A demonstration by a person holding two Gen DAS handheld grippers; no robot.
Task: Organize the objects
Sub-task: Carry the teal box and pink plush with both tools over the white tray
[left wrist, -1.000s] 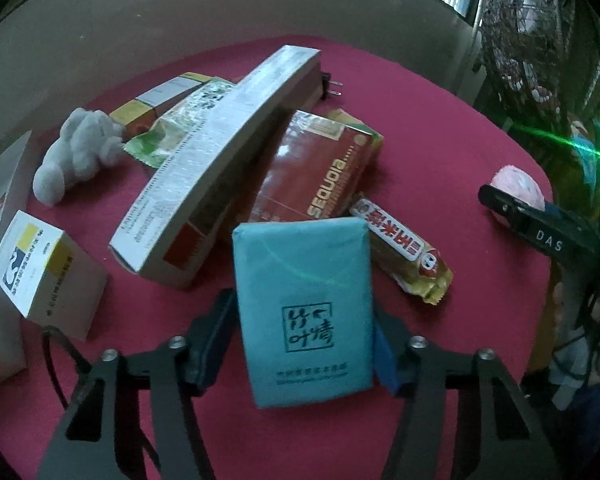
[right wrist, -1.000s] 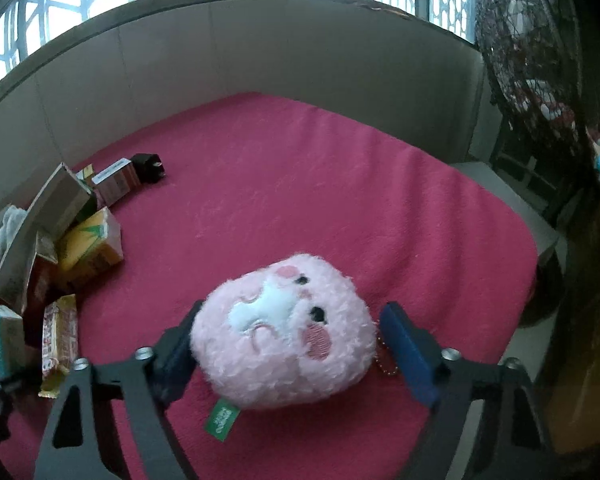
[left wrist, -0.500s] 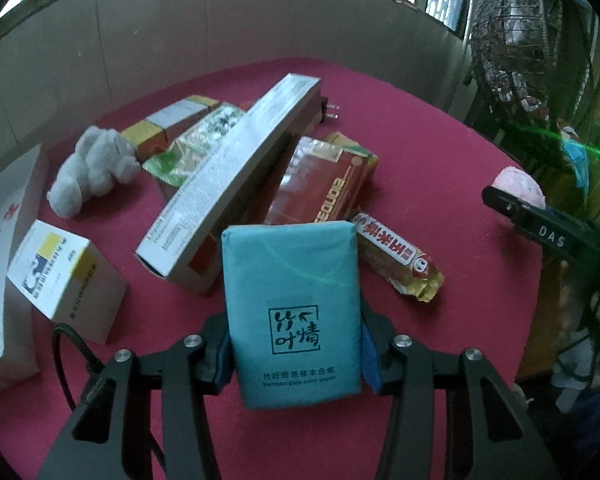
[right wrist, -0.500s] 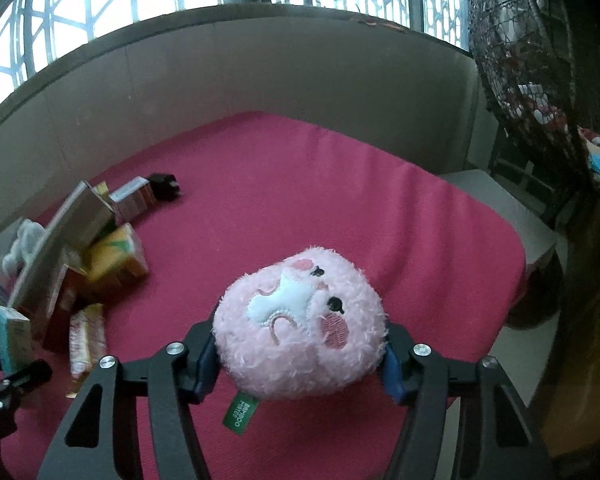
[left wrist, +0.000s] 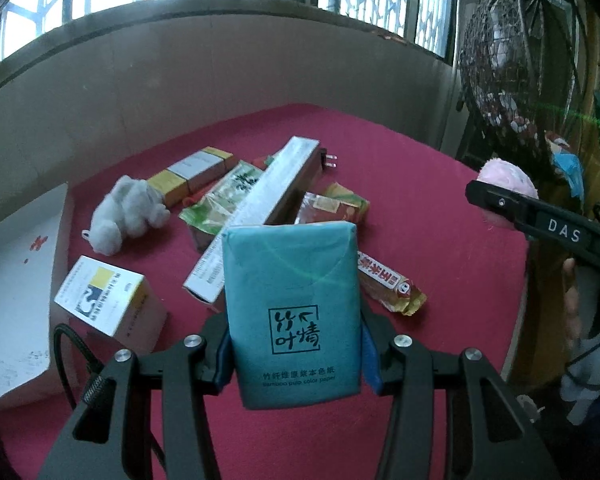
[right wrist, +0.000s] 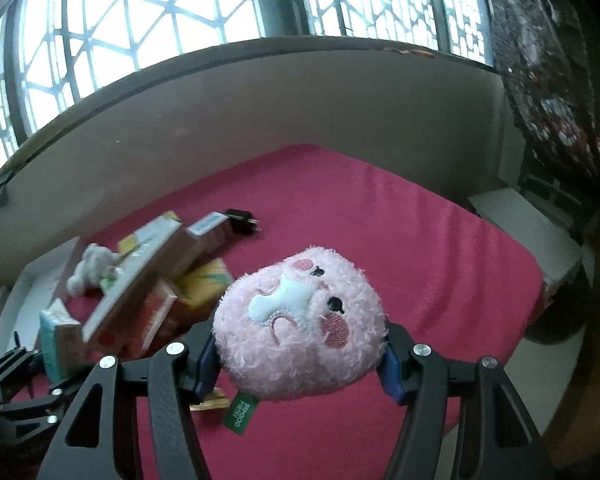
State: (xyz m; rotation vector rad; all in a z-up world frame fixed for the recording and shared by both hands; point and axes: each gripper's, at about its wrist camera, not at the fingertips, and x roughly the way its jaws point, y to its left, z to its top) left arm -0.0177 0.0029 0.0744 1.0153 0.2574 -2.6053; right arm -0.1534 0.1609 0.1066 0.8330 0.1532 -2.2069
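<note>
My left gripper (left wrist: 294, 356) is shut on a teal tissue pack (left wrist: 292, 312) and holds it above the red table (left wrist: 440, 200). My right gripper (right wrist: 300, 356) is shut on a pink plush face toy (right wrist: 300, 320), lifted above the table; the toy also shows at the right of the left wrist view (left wrist: 504, 178). Behind the tissue pack lies a pile: a long silver box (left wrist: 260, 208), a red box (left wrist: 324, 208), a snack bar (left wrist: 388, 284), green packets (left wrist: 220, 200), a white plush (left wrist: 128, 212).
A white and yellow box (left wrist: 108, 300) and a white open box (left wrist: 16, 292) stand at the left. A black plug (right wrist: 242, 216) lies behind the pile. A wall (right wrist: 260, 112) bounds the table's far side. A wire cage (left wrist: 508, 60) hangs at right.
Both grippers have closed on their objects and lifted them off the table: the tissue pack on the left, the pink plush on the right. Both views now tilt upward, showing the windows.
</note>
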